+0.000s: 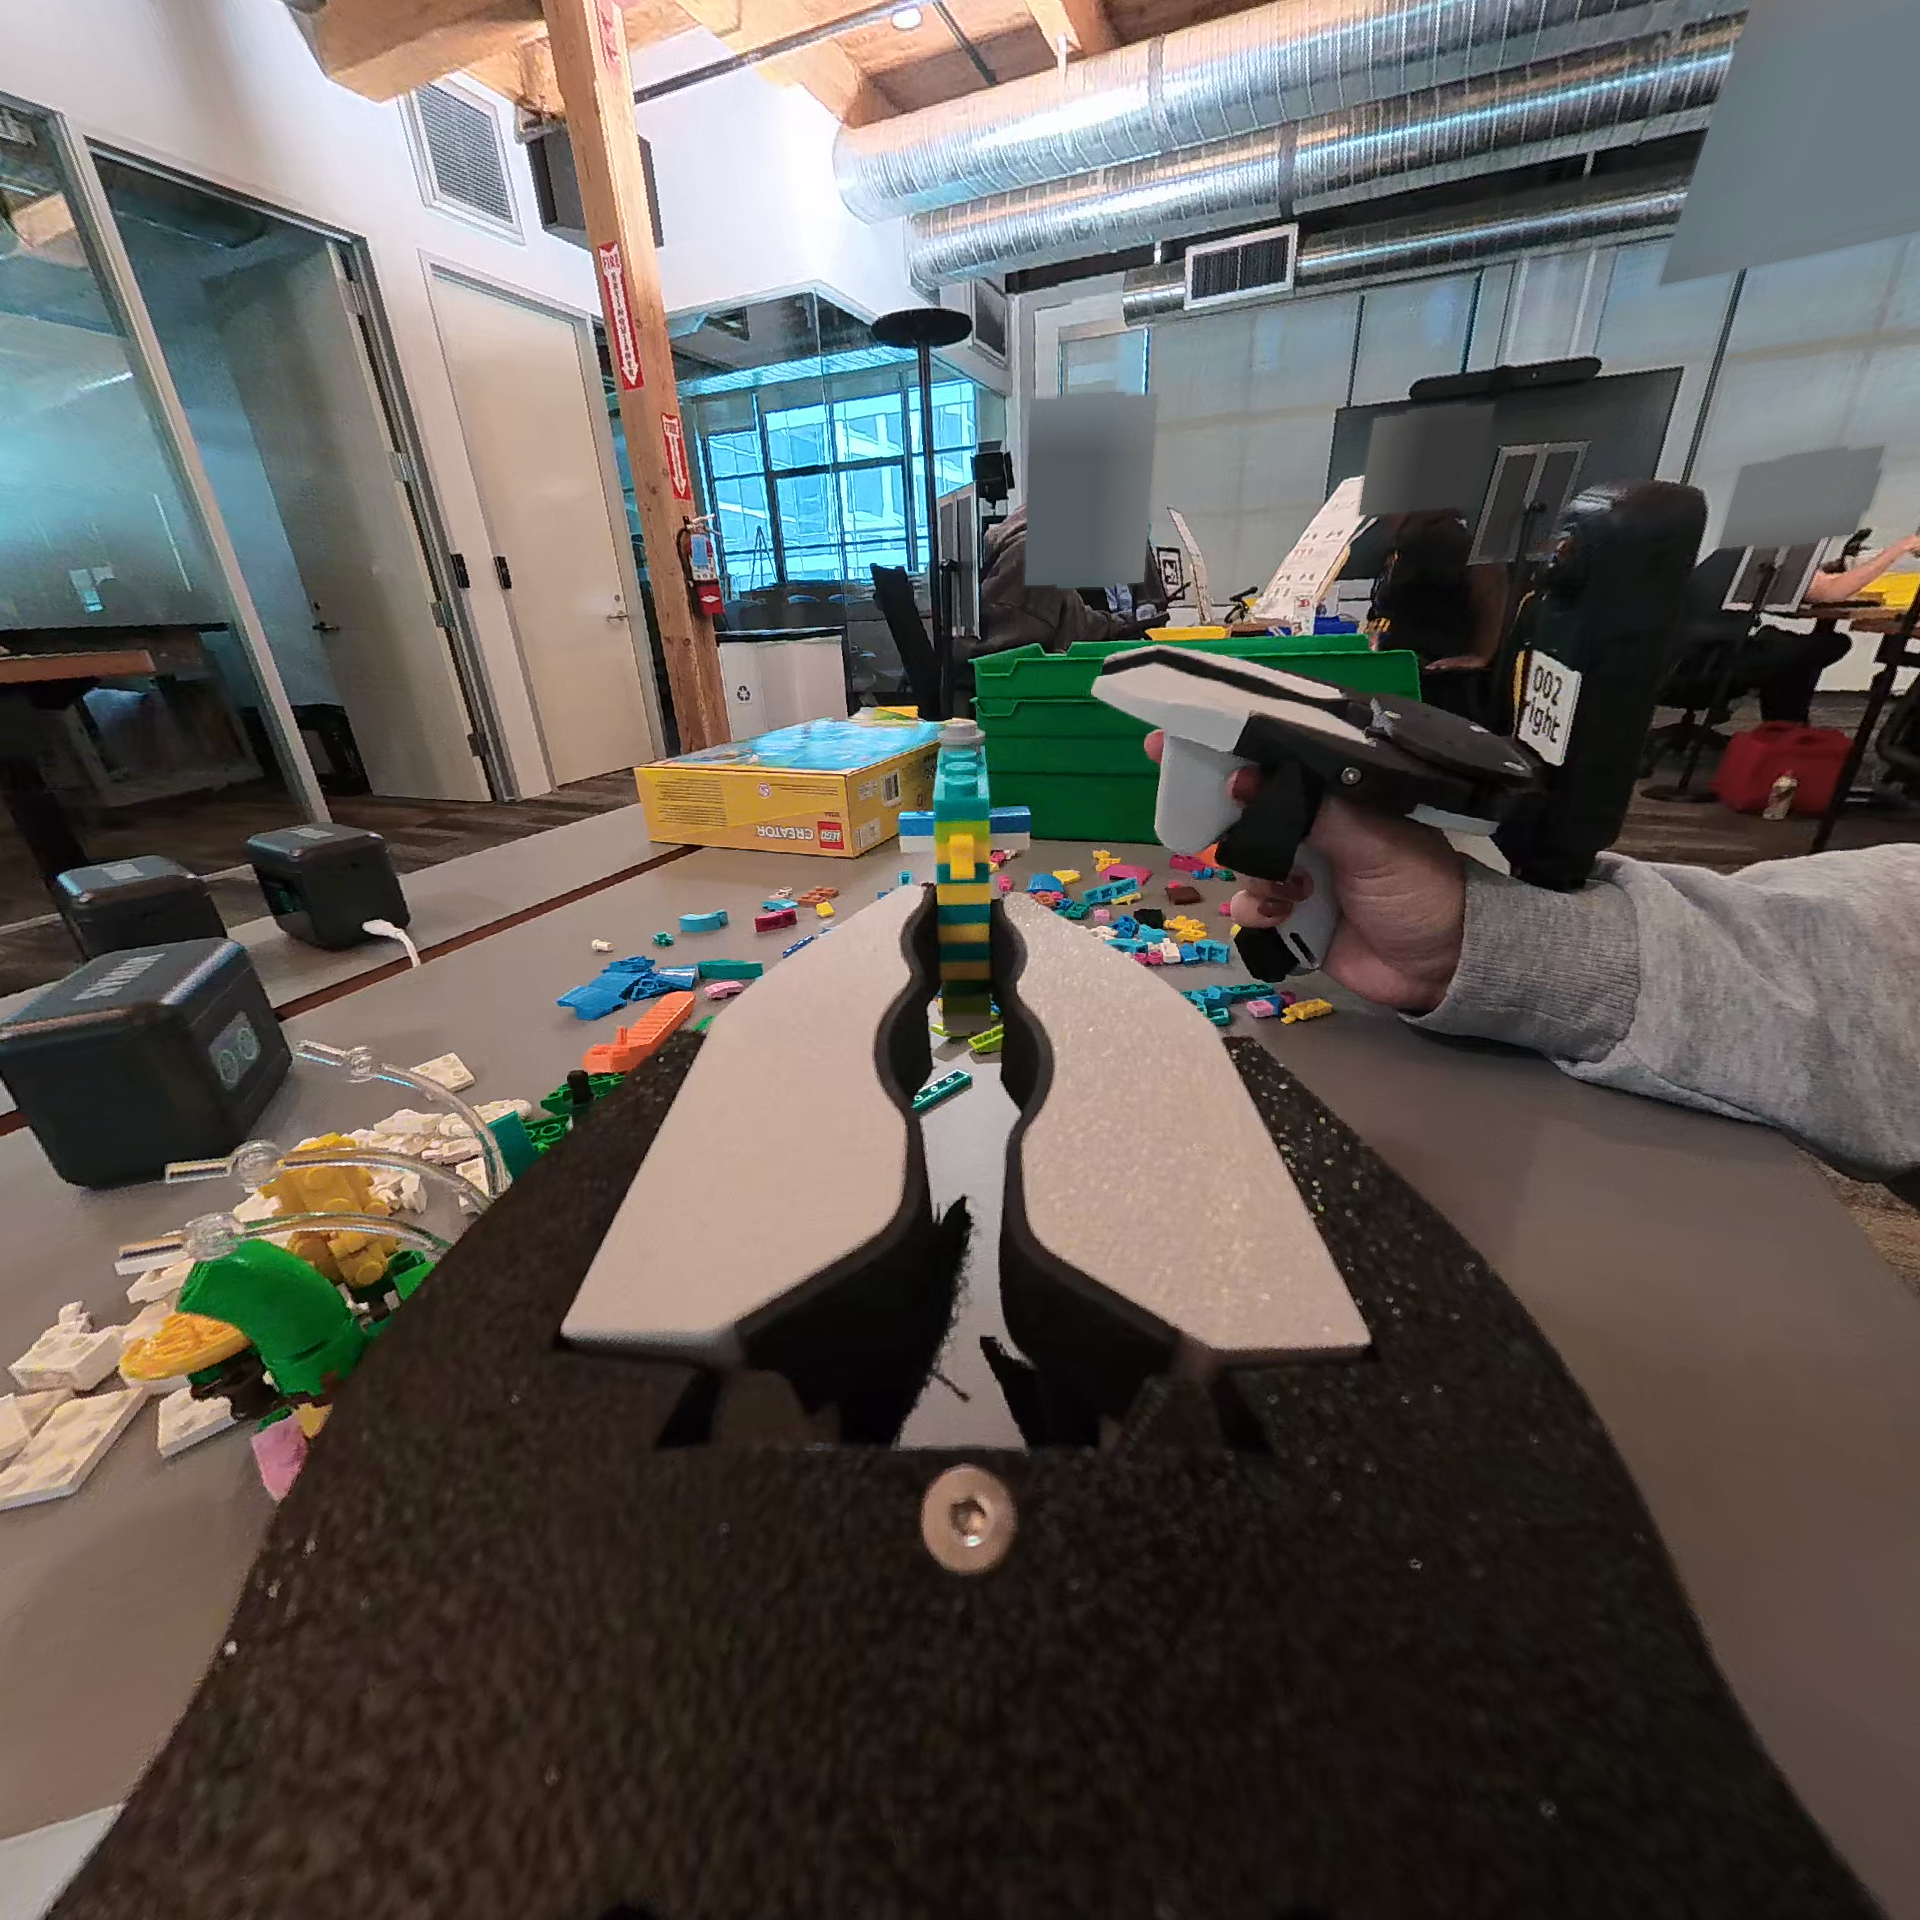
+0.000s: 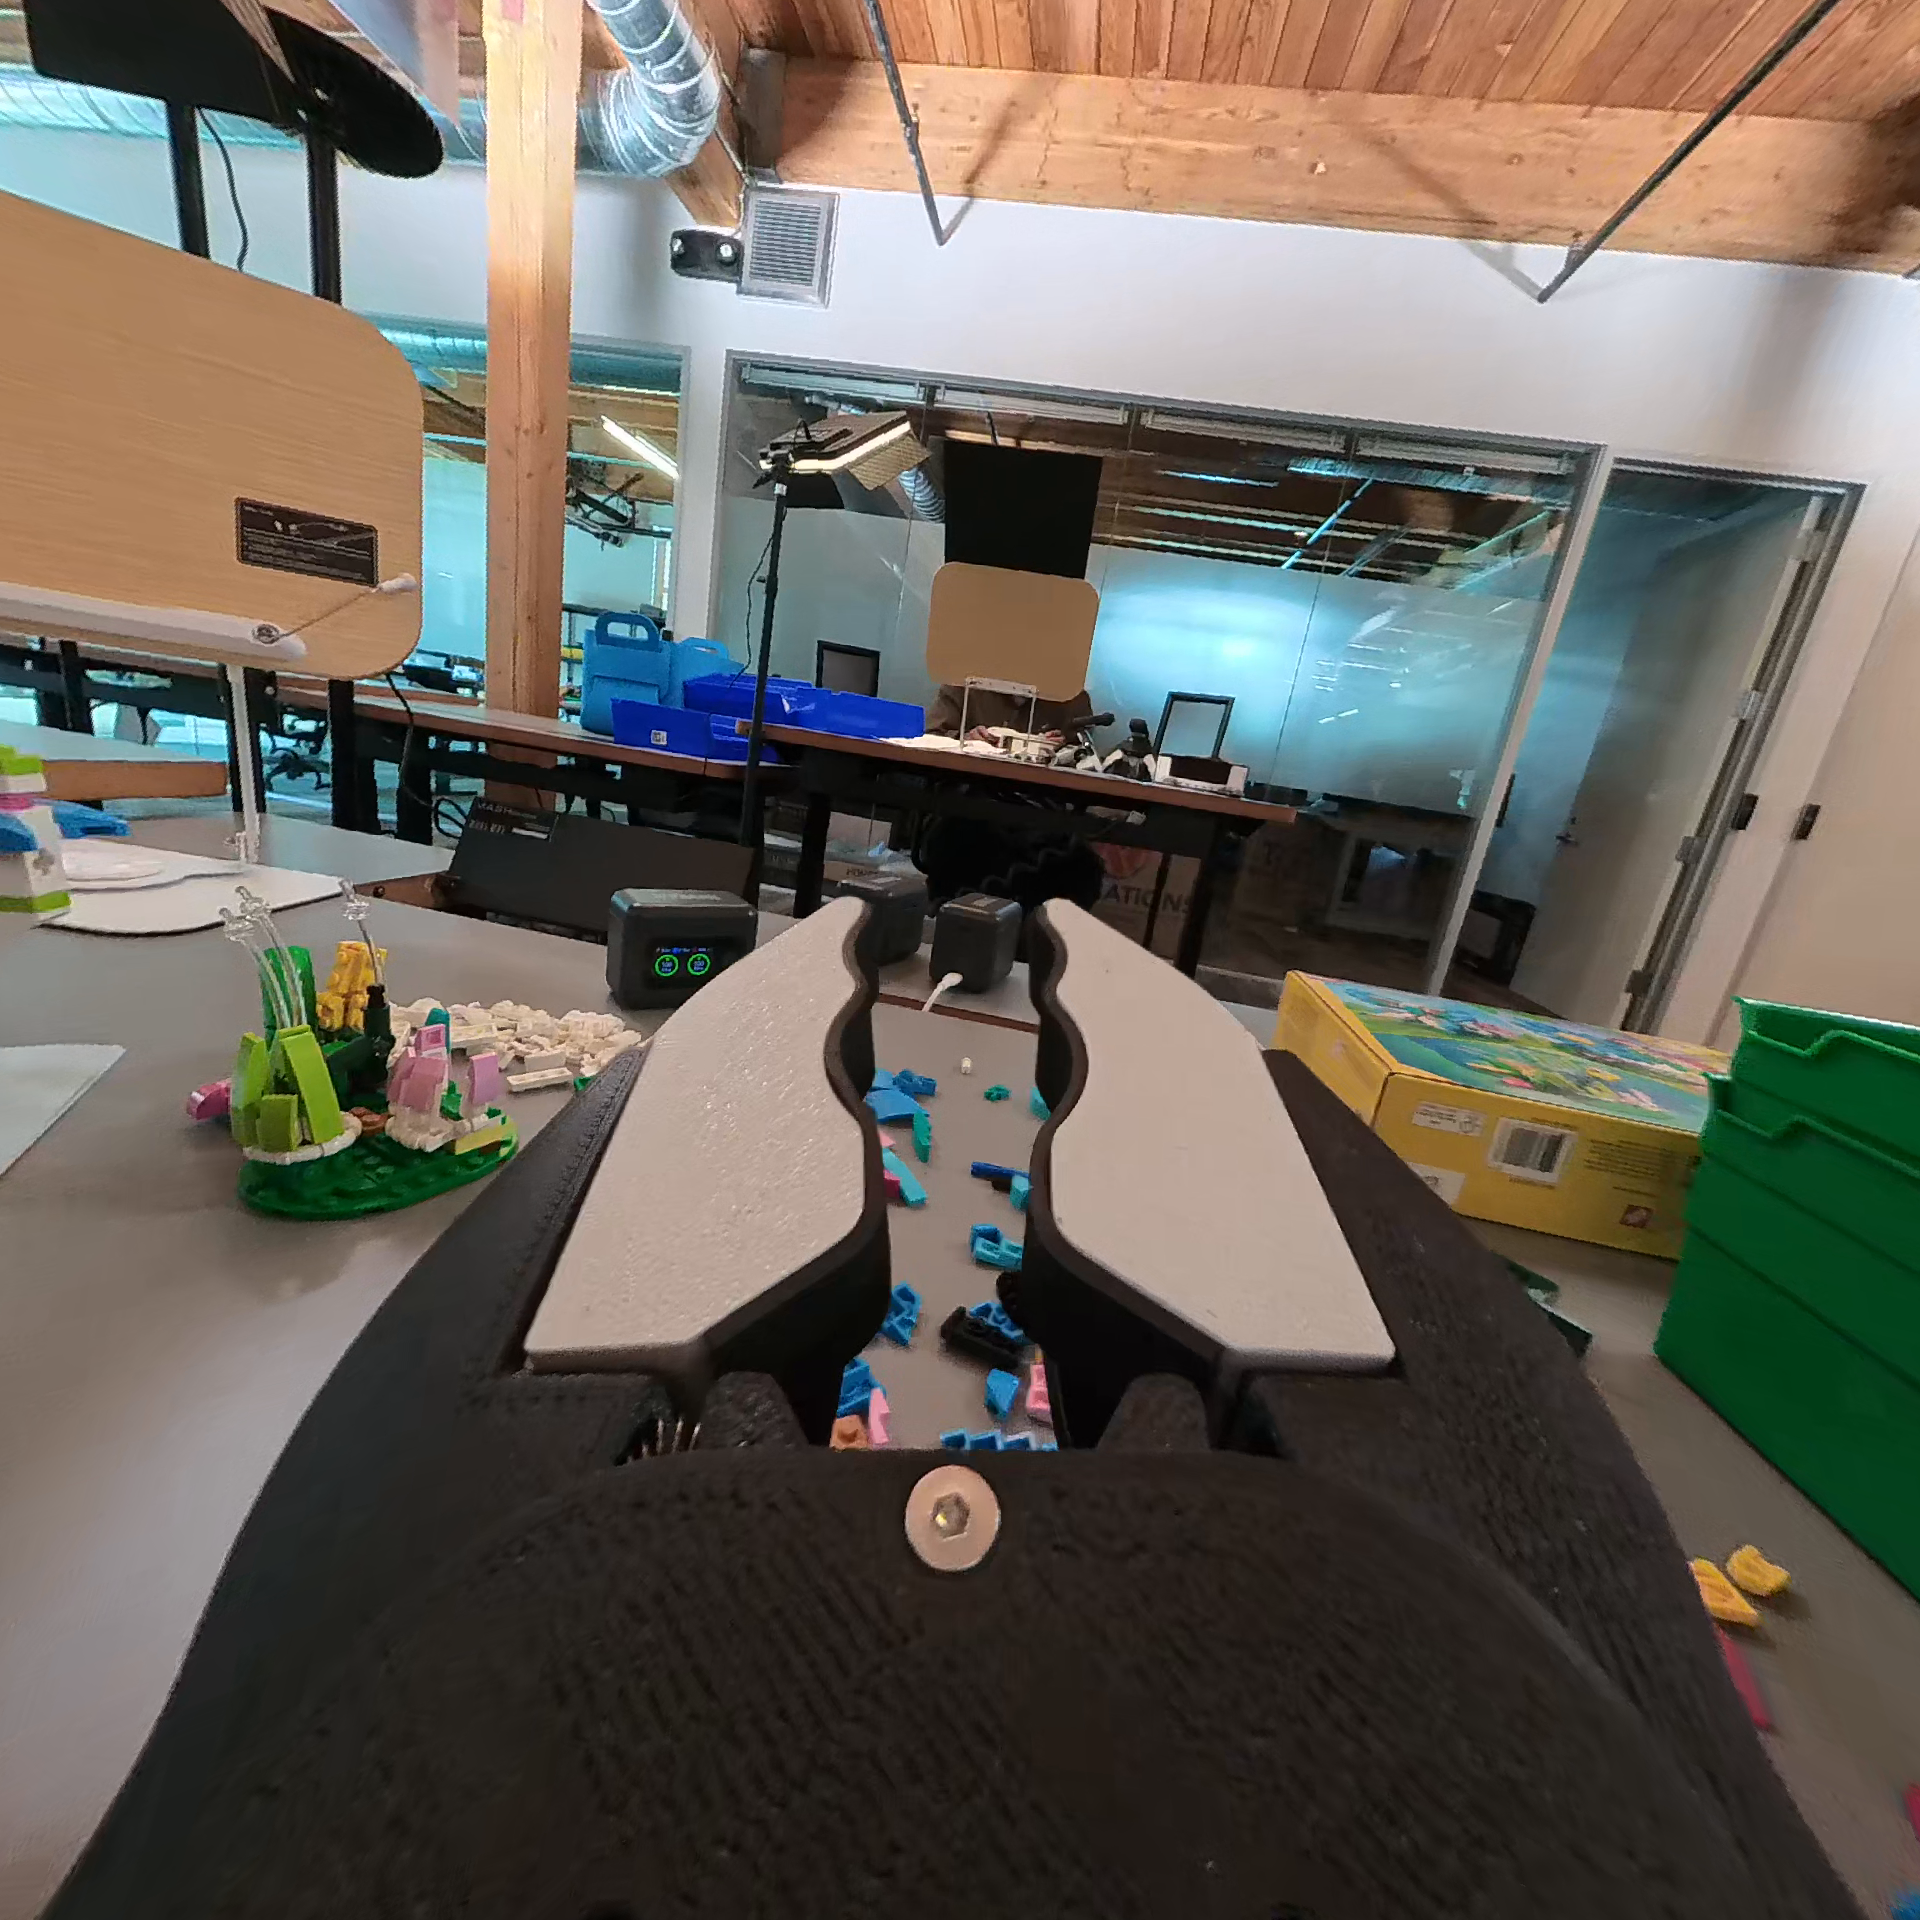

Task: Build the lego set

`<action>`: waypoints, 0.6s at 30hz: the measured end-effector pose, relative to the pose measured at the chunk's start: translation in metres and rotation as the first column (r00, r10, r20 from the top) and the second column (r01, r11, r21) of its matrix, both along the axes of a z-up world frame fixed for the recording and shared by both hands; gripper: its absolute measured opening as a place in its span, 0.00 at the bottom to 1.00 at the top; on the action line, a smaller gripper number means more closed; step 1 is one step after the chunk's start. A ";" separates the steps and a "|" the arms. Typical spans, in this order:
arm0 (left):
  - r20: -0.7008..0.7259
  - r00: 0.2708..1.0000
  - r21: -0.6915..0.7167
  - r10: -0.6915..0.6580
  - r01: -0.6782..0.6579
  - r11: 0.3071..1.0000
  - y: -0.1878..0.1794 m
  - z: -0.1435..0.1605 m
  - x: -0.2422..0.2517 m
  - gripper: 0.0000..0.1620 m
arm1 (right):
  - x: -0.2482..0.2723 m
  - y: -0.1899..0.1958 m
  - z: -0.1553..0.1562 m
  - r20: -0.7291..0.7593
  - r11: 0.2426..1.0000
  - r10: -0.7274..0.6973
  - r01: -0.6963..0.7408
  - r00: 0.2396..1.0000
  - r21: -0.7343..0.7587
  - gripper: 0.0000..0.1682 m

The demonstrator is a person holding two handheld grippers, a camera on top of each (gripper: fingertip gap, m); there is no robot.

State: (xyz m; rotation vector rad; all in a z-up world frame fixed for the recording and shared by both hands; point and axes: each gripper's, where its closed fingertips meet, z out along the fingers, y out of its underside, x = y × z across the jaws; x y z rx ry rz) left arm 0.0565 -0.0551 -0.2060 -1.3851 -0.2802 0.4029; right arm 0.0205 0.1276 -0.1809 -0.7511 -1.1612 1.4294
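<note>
A striped teal, yellow and green lego tower (image 1: 964, 925) stands upright on the grey table (image 1: 1455, 1195), with white and blue wing pieces (image 1: 966, 826) and a grey round piece on top. My left gripper (image 1: 961, 909) is shut on the tower's lower half, one finger on each side. My right gripper (image 2: 951, 920) is open and empty, held above loose blue, pink and black pieces (image 2: 935, 1226). It also shows in the left wrist view (image 1: 1117, 681), in a hand with a grey sleeve, to the right of the tower and apart from it.
A flower model on a green base (image 2: 364, 1132) stands at the left beside a pile of white pieces (image 2: 520, 1029). A yellow lego box (image 2: 1496, 1112), stacked green bins (image 2: 1808, 1247) and black power units (image 2: 681, 956) edge the table. Loose coloured pieces (image 1: 1143, 920) lie behind the tower. Tip to tip, the grippers are about 20 centimeters apart.
</note>
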 end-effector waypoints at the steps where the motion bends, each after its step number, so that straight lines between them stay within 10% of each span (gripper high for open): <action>1: 0.000 1.000 0.000 0.000 0.000 1.000 0.000 0.000 0.000 0.05 | 0.000 0.003 0.001 -0.005 1.000 -0.009 0.009 1.000 -0.006 0.15; 18: 0.025 1.000 0.020 0.000 0.000 1.000 -0.002 0.001 -0.003 0.05 | -0.003 0.018 0.002 -0.008 0.997 -0.068 0.068 0.998 -0.040 0.16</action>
